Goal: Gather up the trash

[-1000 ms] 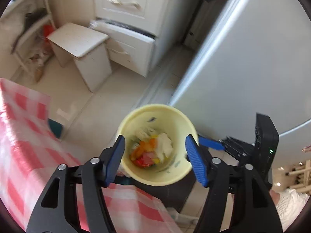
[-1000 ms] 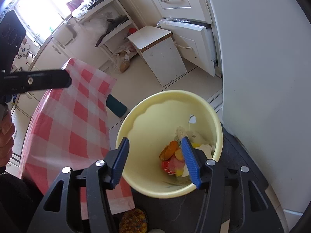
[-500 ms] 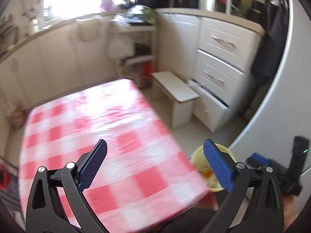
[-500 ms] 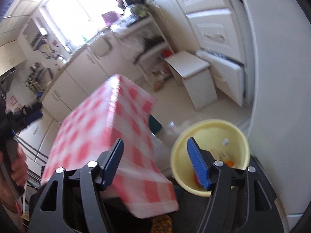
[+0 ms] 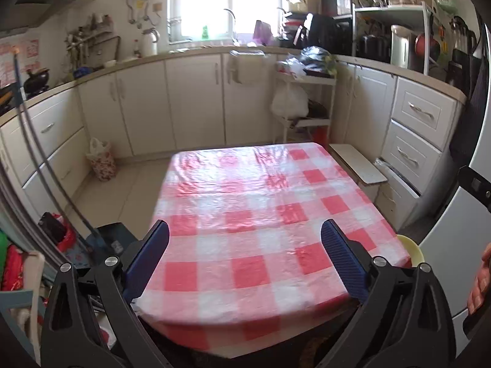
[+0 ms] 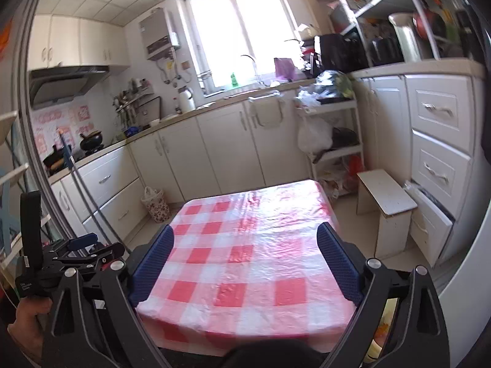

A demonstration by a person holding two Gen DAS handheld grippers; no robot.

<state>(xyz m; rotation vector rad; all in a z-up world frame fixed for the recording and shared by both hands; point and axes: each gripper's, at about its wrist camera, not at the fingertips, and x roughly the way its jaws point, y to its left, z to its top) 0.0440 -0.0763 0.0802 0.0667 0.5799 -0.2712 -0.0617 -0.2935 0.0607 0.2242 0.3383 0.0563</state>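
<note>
The left gripper [image 5: 245,256] stands with its blue-padded jaws spread wide, with nothing between them. Ahead of it and between its fingers lies the square table with a red-and-white checked plastic cloth [image 5: 264,202]. To the right of the right finger, just past the table's near right corner, a sliver of the pale yellow round plastic bin [image 5: 411,250] shows; its contents are hidden in this view.

The right gripper [image 6: 245,262] is likewise spread wide and holds nothing. The same checked table [image 6: 254,245] fills the space ahead of and between its fingers. To the left of its left finger, the left gripper's black body [image 6: 61,254] appears, held by a hand [image 6: 26,322]. Below and to the right of the right finger, the yellow bin [image 6: 382,331] shows through the finger frame, with an orange scrap faintly visible inside. Farther right and ahead stands a low white wooden stool [image 6: 385,194], beside white drawer fronts [image 6: 438,159].
</note>
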